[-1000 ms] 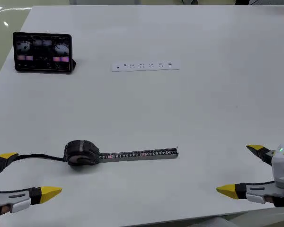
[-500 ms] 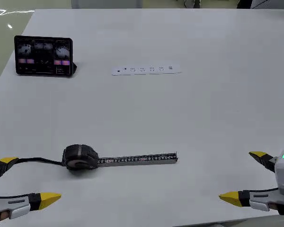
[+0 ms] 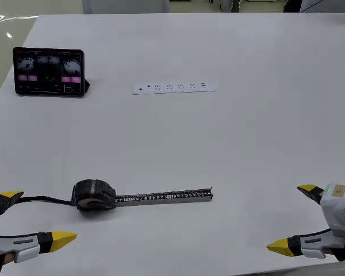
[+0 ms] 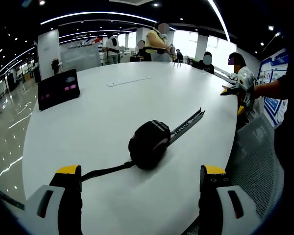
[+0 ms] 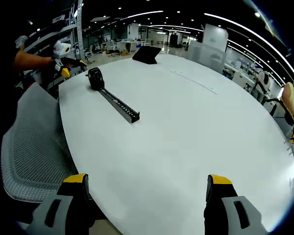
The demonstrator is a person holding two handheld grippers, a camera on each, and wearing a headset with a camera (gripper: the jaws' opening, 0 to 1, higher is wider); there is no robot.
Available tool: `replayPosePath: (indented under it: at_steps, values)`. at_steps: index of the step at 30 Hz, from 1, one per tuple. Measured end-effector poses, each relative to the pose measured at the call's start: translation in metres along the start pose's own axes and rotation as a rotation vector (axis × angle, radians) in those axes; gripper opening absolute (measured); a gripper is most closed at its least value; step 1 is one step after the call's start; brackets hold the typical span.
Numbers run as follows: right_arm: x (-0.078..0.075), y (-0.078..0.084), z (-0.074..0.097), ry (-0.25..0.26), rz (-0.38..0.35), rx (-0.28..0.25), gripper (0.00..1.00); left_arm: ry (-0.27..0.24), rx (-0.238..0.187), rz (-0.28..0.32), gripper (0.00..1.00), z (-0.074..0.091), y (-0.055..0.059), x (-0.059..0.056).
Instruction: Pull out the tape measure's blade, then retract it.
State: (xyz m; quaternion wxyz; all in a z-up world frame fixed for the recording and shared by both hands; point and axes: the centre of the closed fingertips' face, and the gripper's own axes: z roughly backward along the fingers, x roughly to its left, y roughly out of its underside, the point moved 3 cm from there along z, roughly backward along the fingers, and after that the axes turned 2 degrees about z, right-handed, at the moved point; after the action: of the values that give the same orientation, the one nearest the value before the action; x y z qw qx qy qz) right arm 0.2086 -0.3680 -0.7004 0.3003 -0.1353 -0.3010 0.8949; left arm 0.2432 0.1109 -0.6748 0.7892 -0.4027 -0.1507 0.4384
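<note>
A black tape measure [image 3: 93, 195] lies near the front left of the white table [image 3: 218, 132], its blade [image 3: 164, 197] drawn out to the right and flat on the surface, a black strap [image 3: 43, 200] trailing left. In the left gripper view the case [image 4: 149, 143] sits just ahead of the jaws, blade [image 4: 187, 124] running away. The right gripper view has the case [image 5: 95, 78] and blade [image 5: 119, 105] far off. My left gripper [image 3: 39, 217] stands open left of the case, holding nothing. My right gripper [image 3: 295, 218] stands open at the front right, well clear of the blade's tip.
A dark tablet [image 3: 48, 71] stands propped at the back left. A white power strip [image 3: 173, 87] lies flat at the middle back. The table's front edge runs just under both grippers. Several people stand beyond the table's far side [image 4: 159, 41]. A mesh chair [image 5: 32, 152] is beside the table.
Both grippers have stayed open and apart from the tape measure. The blade's drawn-out length looks the same. The picture has shifted a little with the head.
</note>
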Motion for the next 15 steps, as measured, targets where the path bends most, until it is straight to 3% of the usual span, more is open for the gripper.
replayPosePath:
  at_steps: [3,6,15]
  values:
    - [-0.005,-0.007,-0.004,-0.025,0.019,0.010,0.99,-0.026,0.017,0.025,0.99,-0.005,-0.008,0.003]
    - [-0.002,-0.019,-0.007,-0.050,0.050,0.016,0.99,-0.014,0.008,0.028,0.99,-0.009,-0.015,-0.002]
    - [-0.009,-0.047,-0.016,-0.105,0.146,0.053,0.99,-0.032,0.005,0.050,0.99,-0.022,-0.022,-0.008]
